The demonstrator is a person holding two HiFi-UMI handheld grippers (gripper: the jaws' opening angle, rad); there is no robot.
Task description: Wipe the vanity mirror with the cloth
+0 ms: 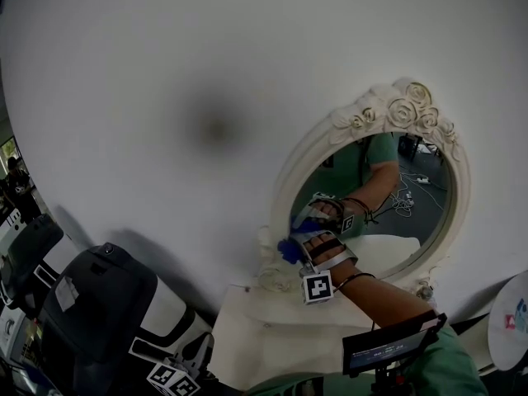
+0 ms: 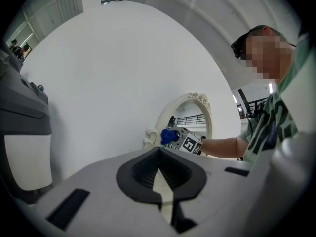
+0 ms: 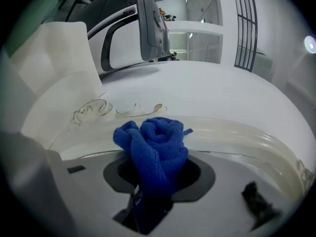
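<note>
Cloth [image 3: 154,147], blue ribbed knit (bunched), gripped in right claw [image 3: 158,174] at oval rose-carved mirror's [image 1: 417,209] lower-left rim; left claw [image 2: 158,157] closed, empty.

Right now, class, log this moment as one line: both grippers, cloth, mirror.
right gripper: shut on bunched blue cloth | cloth: at lower-left edge of oval cream-framed vanity mirror | left gripper: shut, empty

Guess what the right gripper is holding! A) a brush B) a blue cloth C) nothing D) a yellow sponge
B: the right gripper is shut on a bunched blue cloth, right by the mirror.
</note>
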